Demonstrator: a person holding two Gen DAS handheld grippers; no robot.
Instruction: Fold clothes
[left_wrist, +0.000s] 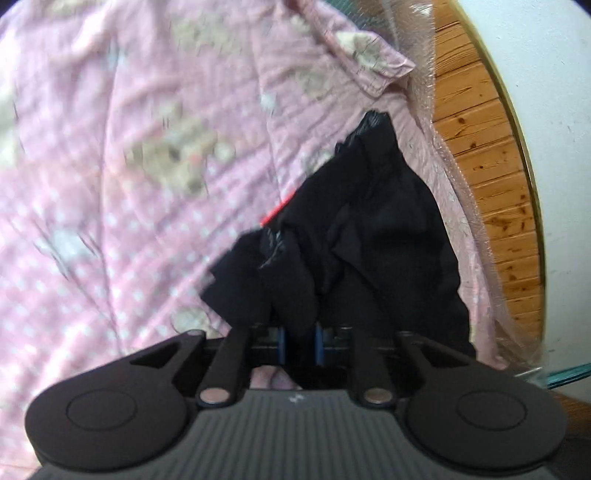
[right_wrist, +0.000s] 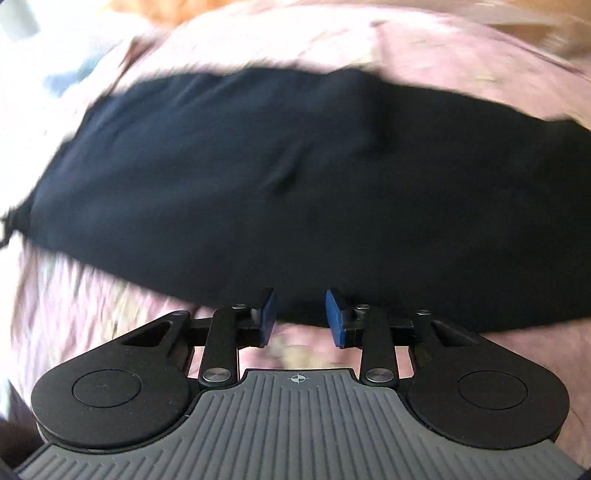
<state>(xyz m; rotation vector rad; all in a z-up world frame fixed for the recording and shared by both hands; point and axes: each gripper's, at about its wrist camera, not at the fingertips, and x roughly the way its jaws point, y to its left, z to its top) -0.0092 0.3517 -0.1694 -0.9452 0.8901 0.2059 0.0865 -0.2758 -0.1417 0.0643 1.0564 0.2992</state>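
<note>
While your left gripper (left_wrist: 301, 341) pinches a bunched fold of the black garment (left_wrist: 373, 236) between its blue pads (left_wrist: 282, 341), the rest of that cloth trails away from it across the pink patterned bedspread (left_wrist: 129, 166), reaching toward the bedspread's edge beside the wooden floor (left_wrist: 491, 166). A thin red strip (left_wrist: 277, 212) shows at the garment's border. Your right gripper (right_wrist: 300, 319) stands with its jaws apart and nothing pressed between them, poised at the near edge of the garment, which lies spread wide on the bedspread; that view is blurred.
</note>
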